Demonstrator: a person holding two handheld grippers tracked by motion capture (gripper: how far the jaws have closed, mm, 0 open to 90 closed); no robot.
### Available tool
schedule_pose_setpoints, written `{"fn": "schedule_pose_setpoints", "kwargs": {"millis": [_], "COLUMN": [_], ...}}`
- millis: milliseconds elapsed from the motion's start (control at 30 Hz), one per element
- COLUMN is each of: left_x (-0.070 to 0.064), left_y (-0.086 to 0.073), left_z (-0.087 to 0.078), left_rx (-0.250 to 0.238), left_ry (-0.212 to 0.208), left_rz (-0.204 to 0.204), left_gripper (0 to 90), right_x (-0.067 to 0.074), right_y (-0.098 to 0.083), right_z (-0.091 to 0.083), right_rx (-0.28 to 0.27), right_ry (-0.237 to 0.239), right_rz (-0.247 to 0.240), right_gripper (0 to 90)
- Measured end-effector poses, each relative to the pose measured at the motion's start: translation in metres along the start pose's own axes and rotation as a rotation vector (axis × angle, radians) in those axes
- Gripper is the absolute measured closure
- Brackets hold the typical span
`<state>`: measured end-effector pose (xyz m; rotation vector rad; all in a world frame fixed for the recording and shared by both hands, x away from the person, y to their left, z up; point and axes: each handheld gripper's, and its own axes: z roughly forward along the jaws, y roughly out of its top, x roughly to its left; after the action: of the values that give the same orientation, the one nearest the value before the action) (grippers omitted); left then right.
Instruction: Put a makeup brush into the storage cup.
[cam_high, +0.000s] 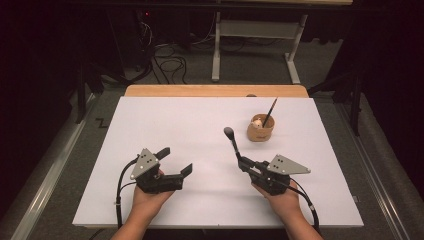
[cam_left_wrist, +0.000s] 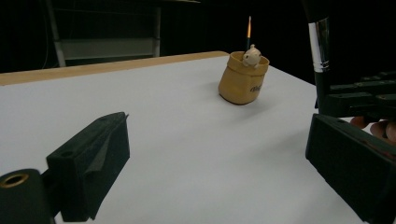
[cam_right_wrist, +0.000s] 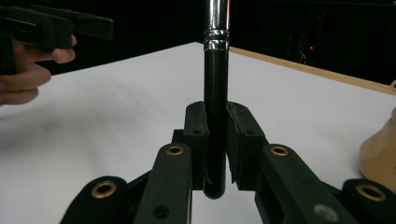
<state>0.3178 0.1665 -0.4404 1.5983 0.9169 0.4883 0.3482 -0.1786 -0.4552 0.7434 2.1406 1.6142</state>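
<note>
The right tongs squeeze the smooth black handle of a makeup brush with a shiny silver ring. The brush stands up over the flat white counter. The left tongs are spread wide with nothing inside. A round tan cup holds a thin brush.

Black-handled brush, tan pot

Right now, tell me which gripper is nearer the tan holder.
Right. The right gripper, shut on a black brush, sits just in front of the tan holder. The left gripper, jaws open and empty, is far across the white table.
</note>
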Motion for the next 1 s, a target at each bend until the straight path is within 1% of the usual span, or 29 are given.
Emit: {"fn": "schedule_pose_setpoints", "kwargs": {"millis": [33,100,200,300,367,400,433,467,533,567,733,767,800,833,900,1000], "left_x": [-0.003,-0.008,-0.014,-0.02,-0.023,-0.024,-0.026,-0.027,-0.029,-0.03,-0.034,-0.036,-0.036,-0.037,-0.039,-0.042], "left_y": [0.001,0.003,0.005,0.007,0.008,0.009,0.01,0.01,0.011,0.012,0.014,0.014,0.014,0.015,0.015,0.016], "left_z": [0.002,0.006,0.011,0.017,0.02,0.022,0.023,0.024,0.027,0.028,0.031,0.033,0.033,0.034,0.036,0.04], "left_rx": [0.002,-0.004,-0.004,0.0,0.002,0.004,0.002,0.003,0.004,0.007,0.009,0.008,0.007,0.01,0.009,0.008], "left_ry": [-0.007,-0.02,-0.035,-0.05,-0.057,-0.062,-0.065,-0.07,-0.074,-0.078,-0.091,-0.097,-0.1,-0.103,-0.11,-0.122], "left_rz": [0.007,0.003,0.01,0.019,0.026,0.028,0.026,0.025,0.026,0.029,0.031,0.027,0.026,0.03,0.028,0.024], "left_gripper": [7.4,7.9,8.1,8.1,8.1,8.1,8.1,8.1,8.1,8.1,8.3,8.6,8.7,8.8,9.0,9.5], "right_x": [0.0,0.002,0.004,0.007,0.009,0.01,0.011,0.012,0.014,0.014,0.016,0.017,0.017,0.018,0.02,0.022], "right_y": [0.0,0.0,-0.001,-0.003,-0.003,-0.004,-0.004,-0.004,-0.004,-0.004,-0.004,-0.004,-0.004,-0.004,-0.004,-0.004], "right_z": [0.0,0.001,0.002,0.004,0.006,0.006,0.007,0.008,0.008,0.009,0.011,0.011,0.012,0.012,0.012,0.013], "right_rx": [-0.002,-0.003,-0.003,-0.001,-0.001,-0.003,-0.008,-0.012,-0.013,-0.019,-0.021,-0.024,-0.025,-0.026,-0.025,-0.032], "right_ry": [0.002,0.005,0.009,0.025,0.027,0.037,0.033,0.04,0.043,0.048,0.057,0.065,0.062,0.073,0.067,0.075], "right_rz": [0.002,0.002,-0.003,-0.004,-0.022,-0.025,-0.024,-0.029,-0.02,-0.03,-0.022,-0.02,-0.03,-0.03,-0.035,-0.041], "right_gripper": [80.5,80.5,80.5,80.5,80.5,80.5,80.5,80.5,80.5,80.5,80.5,80.5,80.5,80.5,80.5,80.5]}}
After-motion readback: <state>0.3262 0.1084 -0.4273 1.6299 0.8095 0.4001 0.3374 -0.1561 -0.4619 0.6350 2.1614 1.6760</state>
